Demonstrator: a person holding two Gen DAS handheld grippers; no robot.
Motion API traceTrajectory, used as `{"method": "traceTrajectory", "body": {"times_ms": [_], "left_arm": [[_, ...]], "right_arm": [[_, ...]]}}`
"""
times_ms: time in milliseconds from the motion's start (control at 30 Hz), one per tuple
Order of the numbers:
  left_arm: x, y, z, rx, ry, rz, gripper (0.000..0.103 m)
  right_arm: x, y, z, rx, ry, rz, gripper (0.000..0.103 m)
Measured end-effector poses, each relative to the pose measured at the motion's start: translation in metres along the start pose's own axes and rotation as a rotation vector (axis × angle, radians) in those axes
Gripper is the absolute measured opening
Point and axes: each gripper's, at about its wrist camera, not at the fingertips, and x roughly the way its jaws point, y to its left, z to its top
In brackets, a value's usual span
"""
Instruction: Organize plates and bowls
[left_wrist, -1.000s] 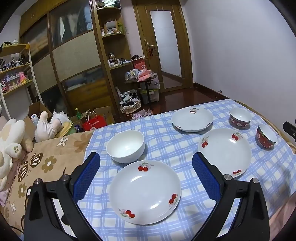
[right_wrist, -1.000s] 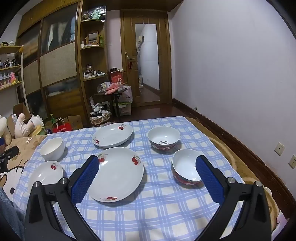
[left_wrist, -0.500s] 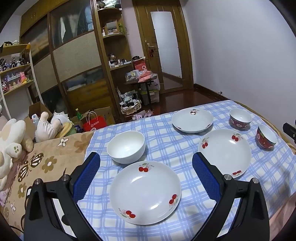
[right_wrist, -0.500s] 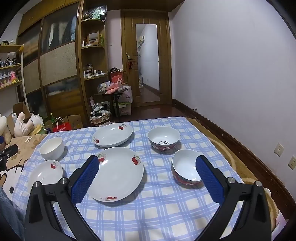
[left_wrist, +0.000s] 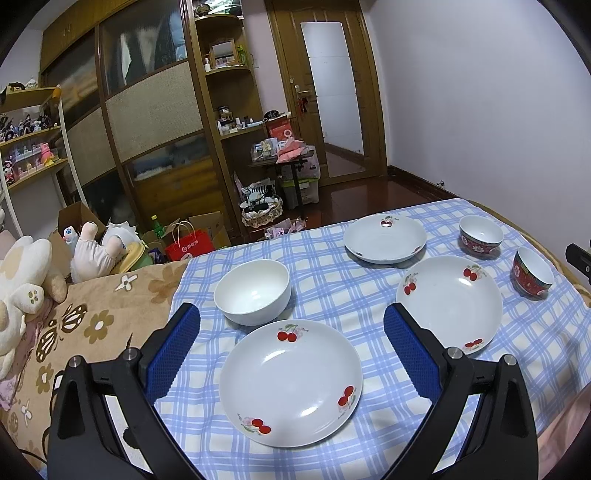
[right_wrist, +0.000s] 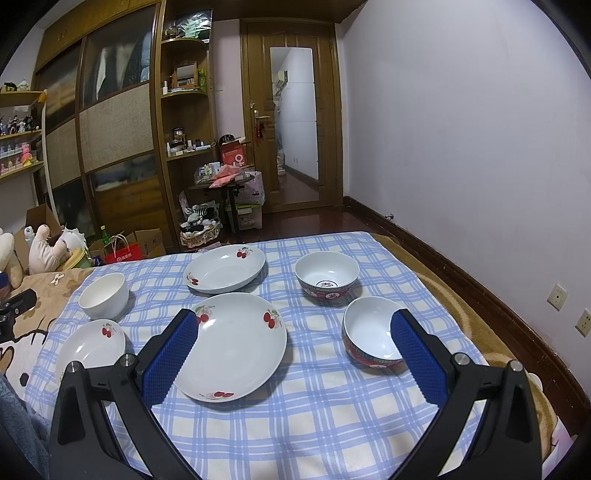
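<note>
Left gripper (left_wrist: 291, 343) spread wide, empty, hovered over near cherry plate (left_wrist: 290, 382) on blue checked cloth (left_wrist: 332, 288). White bowl (left_wrist: 252, 291) just behind that plate. Right gripper (right_wrist: 295, 343) also wide apart, empty, above cloth between big cherry plate (right_wrist: 236, 345) and red-rimmed bowl (right_wrist: 369, 338). Third plate (right_wrist: 225, 268) and second patterned bowl (right_wrist: 327, 272) sat farther back, apart.

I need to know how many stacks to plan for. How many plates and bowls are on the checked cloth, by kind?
Cherry plates: 3 (near left, middle, far)
Plain white bowl: 1
Red-patterned bowls: 2 (near, far)
Total: 6, none stacked, all on the checked cloth.
</note>
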Motion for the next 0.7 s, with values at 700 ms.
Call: {"method": "traceTrajectory", "body": {"times_ms": [700], "left_arm": [[0.0007,0.0041,-0.0005,0.001,0.001,0.006,0.098]], "right_arm": [[0.0002,0.0001,-0.0001,-0.001,0.002,0.005,0.103]]}}
